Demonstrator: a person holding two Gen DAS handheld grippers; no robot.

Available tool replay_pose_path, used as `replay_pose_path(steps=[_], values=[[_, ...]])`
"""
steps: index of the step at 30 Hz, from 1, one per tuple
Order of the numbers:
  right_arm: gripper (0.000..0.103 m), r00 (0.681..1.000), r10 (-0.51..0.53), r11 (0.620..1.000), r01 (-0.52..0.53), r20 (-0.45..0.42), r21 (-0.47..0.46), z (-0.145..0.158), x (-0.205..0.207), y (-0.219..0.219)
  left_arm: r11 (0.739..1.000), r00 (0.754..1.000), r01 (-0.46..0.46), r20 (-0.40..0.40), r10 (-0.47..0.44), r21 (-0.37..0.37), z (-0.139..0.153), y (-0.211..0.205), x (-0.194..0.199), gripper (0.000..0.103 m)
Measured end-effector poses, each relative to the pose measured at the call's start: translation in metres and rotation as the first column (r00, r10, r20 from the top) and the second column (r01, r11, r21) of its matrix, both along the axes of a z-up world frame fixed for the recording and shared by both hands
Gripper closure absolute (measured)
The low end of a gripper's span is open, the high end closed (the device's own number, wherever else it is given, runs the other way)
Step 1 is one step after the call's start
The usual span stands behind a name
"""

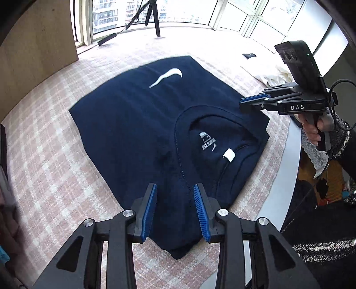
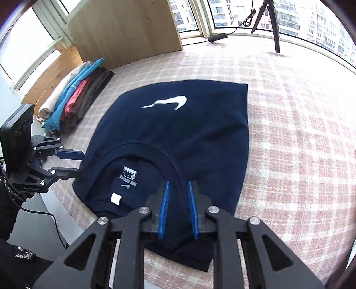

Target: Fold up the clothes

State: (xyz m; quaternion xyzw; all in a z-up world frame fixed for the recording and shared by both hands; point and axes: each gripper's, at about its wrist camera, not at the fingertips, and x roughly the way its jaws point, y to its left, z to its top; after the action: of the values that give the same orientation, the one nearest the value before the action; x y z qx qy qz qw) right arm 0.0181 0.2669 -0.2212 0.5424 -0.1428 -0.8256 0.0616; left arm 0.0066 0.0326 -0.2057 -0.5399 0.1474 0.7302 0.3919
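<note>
A navy T-shirt [image 1: 138,124] with a white swoosh lies folded into a rectangle on the pink plaid tablecloth, collar toward me; it also shows in the right wrist view [image 2: 178,133]. My left gripper [image 1: 175,189] is open and empty, hovering over the shirt's near left shoulder; in the right wrist view it [image 2: 79,162] sits at the shirt's left edge. My right gripper [image 2: 178,185] is open and empty above the collar's right side; in the left wrist view it [image 1: 242,103] hangs over the shirt's right edge.
A stack of folded clothes [image 2: 75,100] lies at the table's left by a wooden panel [image 2: 124,29]. A tripod [image 2: 271,20] stands by the window. A white cloth [image 1: 273,75] lies at the far right. The table's near edge [image 1: 289,169] curves past the shirt.
</note>
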Motion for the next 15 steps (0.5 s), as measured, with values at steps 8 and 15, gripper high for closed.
replay_pose_path(steps=[8,15], values=[[0.085,0.995,0.030,0.996,-0.037,-0.091,-0.082,0.050,0.038,0.025,0.998,0.996,0.066,-0.068,-0.065,0.013,0.045,0.029,0.006,0.070],[0.085,0.975,0.000,1.000,-0.006,-0.224,-0.024,0.072,-0.070,0.060,0.978,0.984,0.161,-0.093,-0.150,0.132,0.045,0.146,-0.012,0.068]])
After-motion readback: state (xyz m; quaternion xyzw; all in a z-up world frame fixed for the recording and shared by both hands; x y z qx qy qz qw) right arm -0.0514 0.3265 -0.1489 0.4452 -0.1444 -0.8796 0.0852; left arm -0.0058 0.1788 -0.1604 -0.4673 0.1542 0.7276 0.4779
